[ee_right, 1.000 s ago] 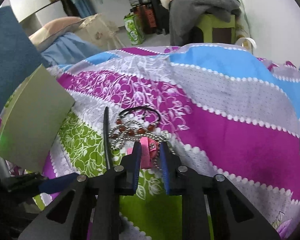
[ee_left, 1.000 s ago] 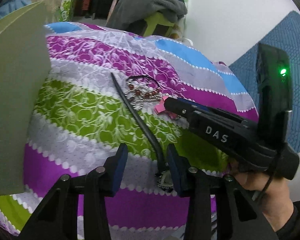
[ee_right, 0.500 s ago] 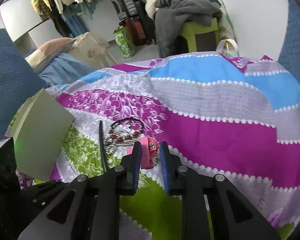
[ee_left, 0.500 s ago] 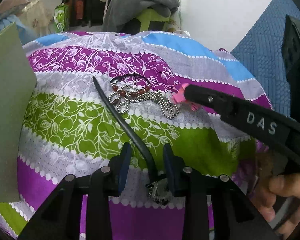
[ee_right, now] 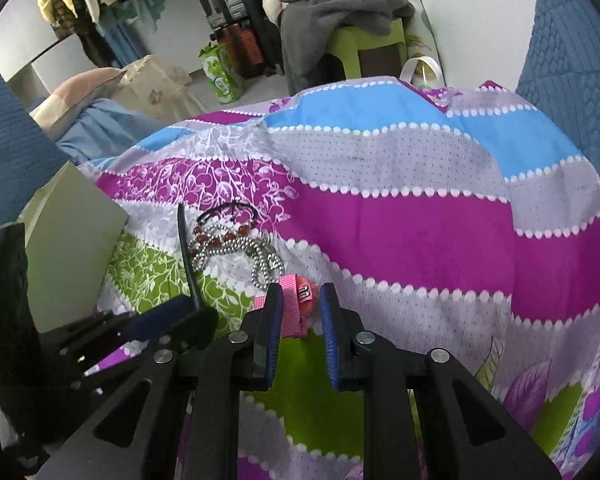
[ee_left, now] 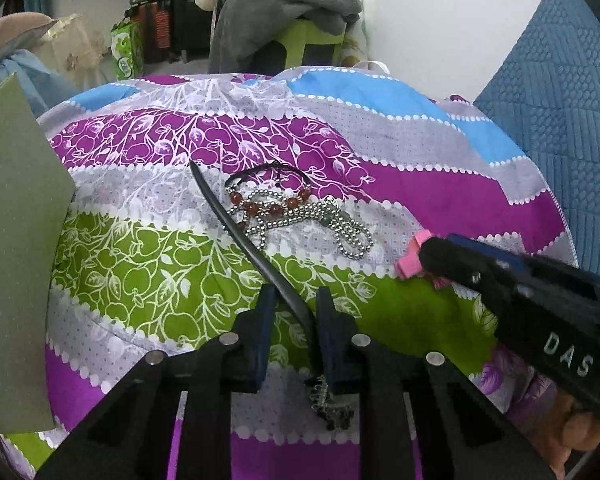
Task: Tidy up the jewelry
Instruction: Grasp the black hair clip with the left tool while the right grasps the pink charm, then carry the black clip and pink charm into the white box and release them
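A black cord [ee_left: 236,224] with a metal charm [ee_left: 332,400] at its near end lies across the striped bedspread [ee_left: 440,196]. It runs between the fingers of my left gripper [ee_left: 296,320], whose jaws are closing; the cord sits by the right pad with a gap to the left pad. A silver ball chain [ee_left: 300,220] and a red bead bracelet [ee_left: 260,208] lie tangled beyond. My right gripper [ee_right: 300,316] is shut on a pink hair clip [ee_right: 296,300], held clear of the chain [ee_right: 236,248]. The clip [ee_left: 408,260] shows at my right gripper's [ee_left: 424,252] tip in the left wrist view.
An olive-green box [ee_left: 16,240] stands on the bedspread's left side, close to my left gripper [ee_right: 192,316]. A blue quilted cushion [ee_left: 560,100] rises on the right. Behind the bed a green stool piled with grey clothing [ee_right: 340,4] stands among bags.
My left gripper's jaws have narrowed around the black cord. My right gripper has carried the pink clip off the bead pile, toward the right and nearer.
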`<act>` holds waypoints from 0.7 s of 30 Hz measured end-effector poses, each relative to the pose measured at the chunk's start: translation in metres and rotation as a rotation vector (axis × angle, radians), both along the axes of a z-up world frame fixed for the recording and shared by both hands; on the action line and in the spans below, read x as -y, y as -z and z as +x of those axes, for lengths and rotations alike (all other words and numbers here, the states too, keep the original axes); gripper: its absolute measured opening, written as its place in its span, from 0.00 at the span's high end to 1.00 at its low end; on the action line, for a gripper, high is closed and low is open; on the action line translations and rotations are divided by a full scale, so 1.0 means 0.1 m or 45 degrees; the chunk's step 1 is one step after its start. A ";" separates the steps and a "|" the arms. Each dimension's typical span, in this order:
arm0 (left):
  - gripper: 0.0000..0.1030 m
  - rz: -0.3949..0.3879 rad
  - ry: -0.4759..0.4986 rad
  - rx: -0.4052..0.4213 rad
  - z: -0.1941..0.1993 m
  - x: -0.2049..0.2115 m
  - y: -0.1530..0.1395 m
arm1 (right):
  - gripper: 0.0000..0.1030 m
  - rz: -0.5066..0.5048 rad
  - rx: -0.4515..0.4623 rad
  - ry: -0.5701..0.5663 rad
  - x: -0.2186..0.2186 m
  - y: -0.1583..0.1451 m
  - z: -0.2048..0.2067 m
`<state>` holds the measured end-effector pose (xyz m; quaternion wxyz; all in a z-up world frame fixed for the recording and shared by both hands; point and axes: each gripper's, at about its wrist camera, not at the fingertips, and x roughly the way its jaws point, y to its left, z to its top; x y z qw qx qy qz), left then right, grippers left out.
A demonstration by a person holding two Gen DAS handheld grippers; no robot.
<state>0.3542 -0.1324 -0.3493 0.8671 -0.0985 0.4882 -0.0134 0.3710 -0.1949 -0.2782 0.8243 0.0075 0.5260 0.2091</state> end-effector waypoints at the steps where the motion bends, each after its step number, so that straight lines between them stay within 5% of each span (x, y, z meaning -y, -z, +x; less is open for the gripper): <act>1: 0.85 -0.003 -0.001 -0.003 -0.01 -0.02 0.00 | 0.84 0.007 -0.010 0.003 -0.01 0.00 -0.01; 9: 0.94 -0.045 0.000 -0.020 -0.17 -0.28 -0.12 | 0.84 0.025 -0.084 0.053 -0.10 0.01 -0.15; 21: 0.94 -0.114 0.053 0.005 -0.34 -0.53 -0.69 | 0.84 -0.036 -0.003 0.112 -0.26 -0.43 -0.28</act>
